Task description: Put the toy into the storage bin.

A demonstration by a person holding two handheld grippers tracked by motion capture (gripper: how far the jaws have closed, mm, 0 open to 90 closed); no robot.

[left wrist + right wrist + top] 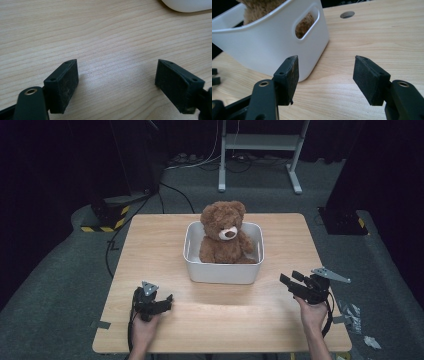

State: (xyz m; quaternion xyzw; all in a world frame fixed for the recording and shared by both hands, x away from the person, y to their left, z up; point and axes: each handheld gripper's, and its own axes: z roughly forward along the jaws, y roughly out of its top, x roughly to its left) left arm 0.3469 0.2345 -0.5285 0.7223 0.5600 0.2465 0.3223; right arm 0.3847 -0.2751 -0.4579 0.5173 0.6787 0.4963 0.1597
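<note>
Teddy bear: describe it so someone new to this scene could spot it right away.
On the wooden table, look past both grippers to the white bin near the middle. The teddy bear sits upright inside it, head above the rim. It is the brown, furry thing with a pale muzzle; everything else nearby is hard and white or black.

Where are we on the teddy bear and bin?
Looks done: the teddy bear sits upright inside the white bin mid-table. In hand: nothing. The left gripper rests open near the table's front edge, and the right gripper is open beside the bin, with bare wood between its fingers. Left: probably just backing away, or lifting the bear out.
</note>
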